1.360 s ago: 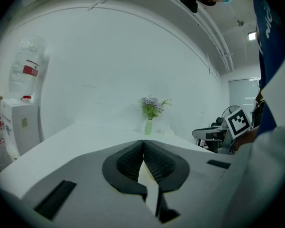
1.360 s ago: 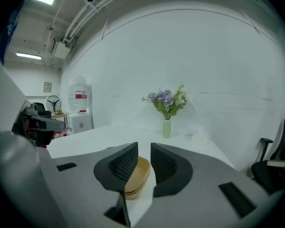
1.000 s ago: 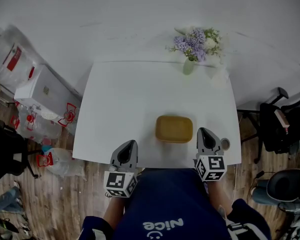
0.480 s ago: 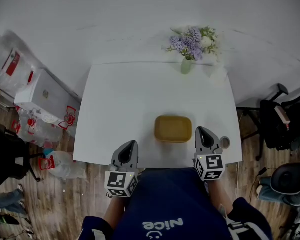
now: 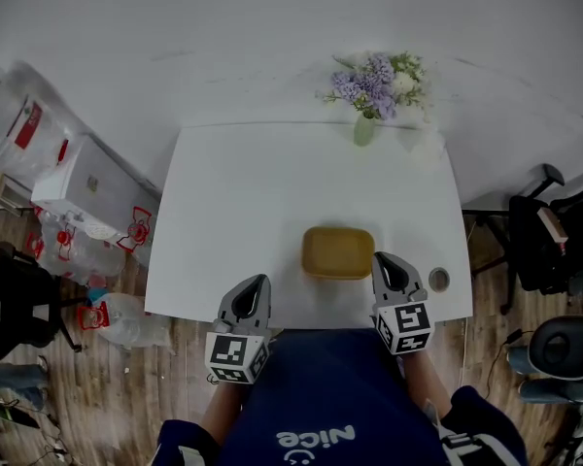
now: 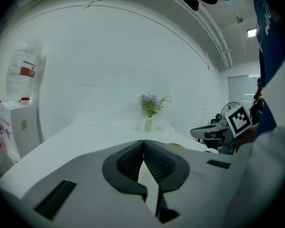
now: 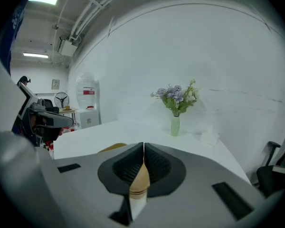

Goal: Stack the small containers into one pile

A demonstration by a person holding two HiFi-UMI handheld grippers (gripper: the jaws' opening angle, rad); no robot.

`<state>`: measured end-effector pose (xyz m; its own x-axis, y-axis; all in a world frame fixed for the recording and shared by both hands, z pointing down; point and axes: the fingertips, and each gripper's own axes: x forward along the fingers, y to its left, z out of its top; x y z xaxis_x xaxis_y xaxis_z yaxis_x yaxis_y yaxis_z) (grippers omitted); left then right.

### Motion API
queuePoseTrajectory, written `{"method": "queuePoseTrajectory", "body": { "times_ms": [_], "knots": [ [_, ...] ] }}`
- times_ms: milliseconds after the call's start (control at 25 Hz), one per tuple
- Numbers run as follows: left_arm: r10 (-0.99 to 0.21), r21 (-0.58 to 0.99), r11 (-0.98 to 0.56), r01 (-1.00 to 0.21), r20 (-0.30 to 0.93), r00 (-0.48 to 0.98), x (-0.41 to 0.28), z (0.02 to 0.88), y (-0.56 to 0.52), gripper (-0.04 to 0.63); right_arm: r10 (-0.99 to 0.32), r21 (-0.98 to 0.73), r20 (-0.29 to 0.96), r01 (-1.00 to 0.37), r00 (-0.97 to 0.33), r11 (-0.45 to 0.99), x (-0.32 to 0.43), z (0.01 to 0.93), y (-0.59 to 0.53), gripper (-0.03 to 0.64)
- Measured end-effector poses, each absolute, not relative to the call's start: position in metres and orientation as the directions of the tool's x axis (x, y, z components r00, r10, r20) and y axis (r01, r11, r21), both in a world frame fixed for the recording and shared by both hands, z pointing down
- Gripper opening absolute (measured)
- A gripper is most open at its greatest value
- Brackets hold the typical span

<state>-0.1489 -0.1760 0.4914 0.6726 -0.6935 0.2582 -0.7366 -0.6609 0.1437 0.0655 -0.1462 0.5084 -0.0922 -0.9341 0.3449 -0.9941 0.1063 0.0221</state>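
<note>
A mustard-yellow rounded container (image 5: 338,251) sits on the white table (image 5: 253,192) near its front edge, in the head view. My right gripper (image 5: 385,261) hovers just right of it, jaws shut and empty. In the right gripper view the jaws meet at the tips (image 7: 143,145), and the container (image 7: 115,147) shows behind and below them. My left gripper (image 5: 254,285) hangs over the front edge, well left of the container. Its jaws (image 6: 143,141) are shut on nothing, with a sliver of the container (image 6: 175,145) beyond them.
A vase of purple flowers (image 5: 366,124) and a small white object (image 5: 426,145) stand at the table's far right. A small round thing (image 5: 438,280) lies at the front right corner. A water dispenser (image 5: 83,187) stands left of the table, and office chairs (image 5: 544,250) stand right.
My right gripper has drifted a little to the left, closer to the container's right side. The left gripper and the container have stayed put.
</note>
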Motion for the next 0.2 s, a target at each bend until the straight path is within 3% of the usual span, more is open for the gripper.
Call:
{"method": "queuePoseTrajectory", "body": {
  "times_ms": [200],
  "knots": [
    [-0.694,0.142,-0.659,-0.739,0.263,0.670,-0.1500,0.4921,-0.1774,0.018,-0.934,0.021,0.342,-0.993,-0.104,0.119,0.0631,0.5078,-0.1477,0.049]
  ]
}}
